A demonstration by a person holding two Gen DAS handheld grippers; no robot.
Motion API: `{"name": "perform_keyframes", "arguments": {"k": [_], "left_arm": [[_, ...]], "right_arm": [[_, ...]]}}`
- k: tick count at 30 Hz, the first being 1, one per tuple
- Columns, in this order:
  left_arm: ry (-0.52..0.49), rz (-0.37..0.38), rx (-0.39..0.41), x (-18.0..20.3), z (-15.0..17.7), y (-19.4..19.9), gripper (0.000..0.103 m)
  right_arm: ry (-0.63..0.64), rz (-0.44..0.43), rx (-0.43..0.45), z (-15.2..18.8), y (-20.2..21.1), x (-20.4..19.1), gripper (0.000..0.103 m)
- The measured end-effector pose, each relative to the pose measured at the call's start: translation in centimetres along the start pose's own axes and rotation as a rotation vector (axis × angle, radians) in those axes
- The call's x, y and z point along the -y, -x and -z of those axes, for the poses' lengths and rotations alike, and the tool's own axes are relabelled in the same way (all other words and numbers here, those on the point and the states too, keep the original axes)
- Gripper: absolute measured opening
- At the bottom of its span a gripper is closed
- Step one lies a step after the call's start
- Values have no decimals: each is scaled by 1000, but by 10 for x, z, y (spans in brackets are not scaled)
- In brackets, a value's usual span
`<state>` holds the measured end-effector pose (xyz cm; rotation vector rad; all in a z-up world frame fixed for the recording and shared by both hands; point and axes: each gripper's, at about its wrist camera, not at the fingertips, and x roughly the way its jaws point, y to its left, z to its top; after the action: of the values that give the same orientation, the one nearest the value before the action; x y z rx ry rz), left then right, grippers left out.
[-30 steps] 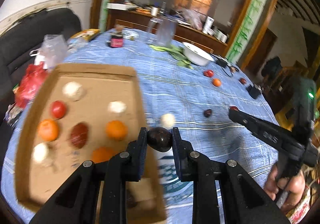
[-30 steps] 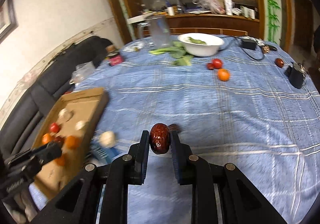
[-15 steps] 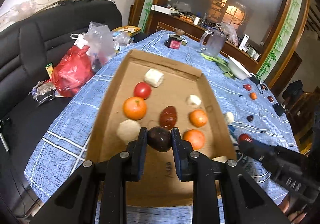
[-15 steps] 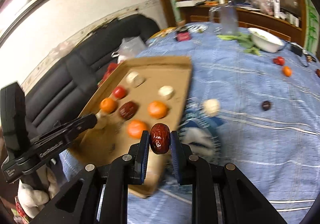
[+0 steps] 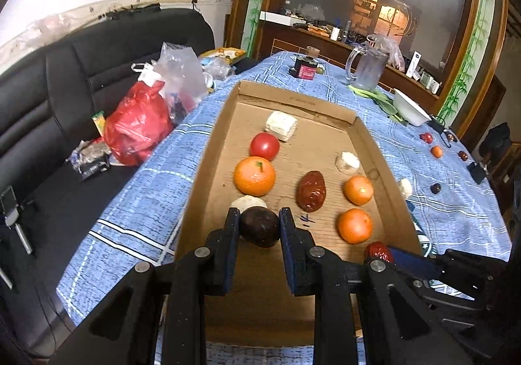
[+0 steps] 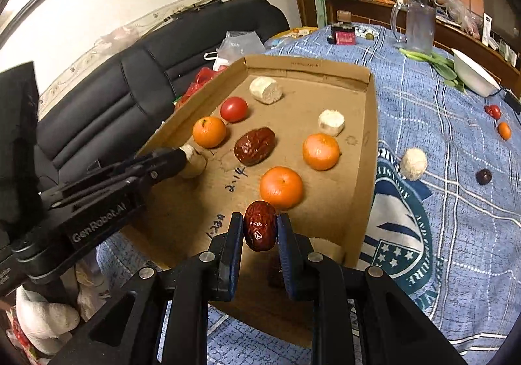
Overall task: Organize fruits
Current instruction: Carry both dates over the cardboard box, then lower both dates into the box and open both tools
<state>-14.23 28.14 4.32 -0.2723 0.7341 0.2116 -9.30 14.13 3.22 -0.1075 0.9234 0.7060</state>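
A cardboard tray [image 5: 208, 150] [image 6: 369, 150] lies on the blue tablecloth and holds oranges [image 5: 254, 175] [image 6: 281, 186], a tomato [image 5: 265, 146] [image 6: 233, 108], a red date [image 5: 311, 190] [image 6: 254, 146] and white chunks [image 5: 280, 126] [image 6: 265, 89]. My left gripper [image 5: 259, 228] is shut on a dark round fruit [image 5: 259, 226] over the tray's near left part. My right gripper [image 6: 260, 230] is shut on a shiny red date [image 6: 260, 225] over the tray's near right part; it also shows in the left wrist view [image 5: 377, 252].
Loose fruit lies on the cloth to the right: a white chunk [image 6: 413, 164], a dark fruit [image 6: 483, 176], a tomato [image 6: 492, 111] and an orange [image 6: 504, 130]. A white bowl [image 6: 473, 73], greens and a glass jug [image 6: 418, 27] stand at the back. A black sofa with bags [image 5: 140, 124] is left.
Both grippers have swung left from over the open tablecloth to over the tray, each still holding its fruit. The tray now fills the middle of both views.
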Motion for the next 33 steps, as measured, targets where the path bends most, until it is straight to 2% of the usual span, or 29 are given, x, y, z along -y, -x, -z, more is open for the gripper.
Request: {"name": "perform_keyframes", "arguments": {"k": [15,33], "left_arm": [[-3,-9,31,-4,1,7,23],[-3,-2,39,-5,1,7,23]], "right_arm": [[37,25,-8,4,-7,-14,23],[22,27,16,3,-3,-8,23]]}}
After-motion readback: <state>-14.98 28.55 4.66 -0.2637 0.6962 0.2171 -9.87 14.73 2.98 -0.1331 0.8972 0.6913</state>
